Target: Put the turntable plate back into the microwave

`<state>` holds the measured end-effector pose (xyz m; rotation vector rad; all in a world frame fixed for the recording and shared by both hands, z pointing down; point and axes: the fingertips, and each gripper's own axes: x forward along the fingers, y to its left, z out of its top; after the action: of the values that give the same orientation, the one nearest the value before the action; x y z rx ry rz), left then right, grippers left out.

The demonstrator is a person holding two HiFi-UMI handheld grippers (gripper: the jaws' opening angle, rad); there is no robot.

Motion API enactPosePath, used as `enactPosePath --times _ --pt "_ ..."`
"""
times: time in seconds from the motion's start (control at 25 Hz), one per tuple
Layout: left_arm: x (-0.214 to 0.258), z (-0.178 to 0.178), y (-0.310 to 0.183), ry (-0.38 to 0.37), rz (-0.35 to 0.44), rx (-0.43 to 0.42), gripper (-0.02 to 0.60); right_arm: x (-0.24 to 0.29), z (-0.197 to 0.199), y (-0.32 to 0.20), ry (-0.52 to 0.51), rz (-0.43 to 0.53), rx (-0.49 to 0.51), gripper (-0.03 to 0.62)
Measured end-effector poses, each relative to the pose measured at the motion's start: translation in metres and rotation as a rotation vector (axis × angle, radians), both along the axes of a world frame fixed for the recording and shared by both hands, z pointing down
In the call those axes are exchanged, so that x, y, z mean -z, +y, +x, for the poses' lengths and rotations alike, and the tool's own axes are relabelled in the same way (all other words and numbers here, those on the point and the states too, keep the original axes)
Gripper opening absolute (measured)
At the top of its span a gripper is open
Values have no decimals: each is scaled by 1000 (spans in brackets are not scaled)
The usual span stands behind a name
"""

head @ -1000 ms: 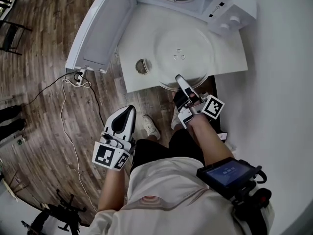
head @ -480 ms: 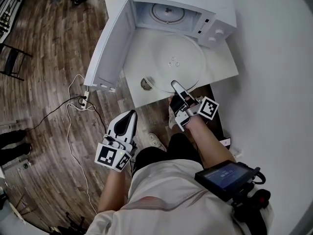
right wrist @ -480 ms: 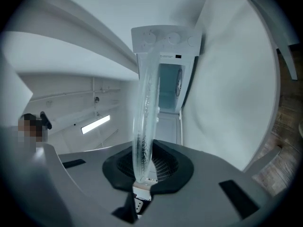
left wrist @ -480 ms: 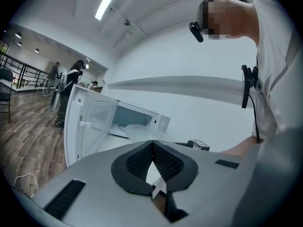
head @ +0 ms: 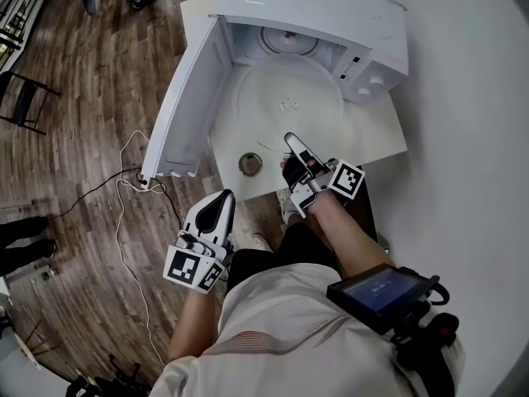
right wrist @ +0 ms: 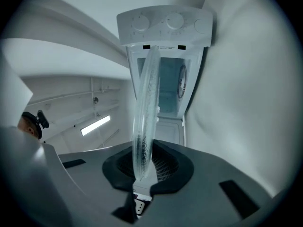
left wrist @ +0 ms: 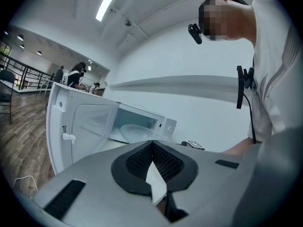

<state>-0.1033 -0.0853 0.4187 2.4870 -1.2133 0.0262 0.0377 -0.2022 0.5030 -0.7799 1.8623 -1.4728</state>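
Note:
The clear glass turntable plate [head: 289,102] hangs roughly level over the white table [head: 388,139], its far rim at the mouth of the open microwave [head: 331,15]. My right gripper [head: 291,142] is shut on the plate's near rim. In the right gripper view the plate [right wrist: 146,103] runs edge-on from between the pads of the right gripper [right wrist: 144,167] toward the cavity [right wrist: 168,89]. A roller ring [head: 285,41] lies on the cavity floor. My left gripper [head: 220,201] hangs lower left over the floor, shut and empty, as the left gripper view [left wrist: 152,148] shows.
The microwave door [head: 186,98] stands swung out to the left. A small round metal piece [head: 250,164] sits near the table's front edge. A white cable [head: 132,172] trails over the wooden floor. The white wall [head: 471,139] is close on the right.
The right gripper has carried the plate away from the table's front edge toward the microwave's opening. The left gripper has drifted a little forward and up, still shut.

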Motion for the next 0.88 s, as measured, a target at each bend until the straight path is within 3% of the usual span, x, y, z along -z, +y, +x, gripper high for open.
enactPosePath --times 0.16,0.52,0.88 --pt "0 1 -4 -9 4 12 10 3 -6 -13 -1 5 3 29" --pt "-16 22 -76 -19 9 43 10 -15 -2 -87 -7 -40 -14 29" --pt "-24 23 -95 -6 -1 65 11 -26 -3 -138 16 -36 -43 30"
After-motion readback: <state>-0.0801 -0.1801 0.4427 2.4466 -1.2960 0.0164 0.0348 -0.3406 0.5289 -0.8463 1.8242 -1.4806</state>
